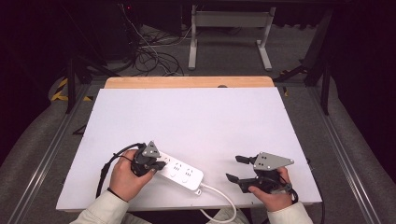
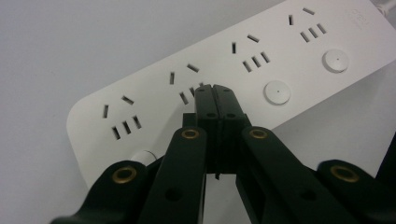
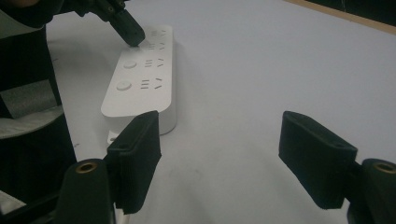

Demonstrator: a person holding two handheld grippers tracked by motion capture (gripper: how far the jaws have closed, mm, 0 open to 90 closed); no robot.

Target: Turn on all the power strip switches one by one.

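L claw [image 2: 215, 88] has jaws pressed together, nothing between, tips down on the white power strip [image 1: 180, 171], at the 2nd socket group from its rounded end. R claw [image 3: 219, 158] has jaws apart, empty, hovering over bare desk [image 1: 196, 116]; strip lies ahead of it and off to its left, well apart.

No readable text — faint marking on the power strip [image 2: 224, 70] (too blurred).
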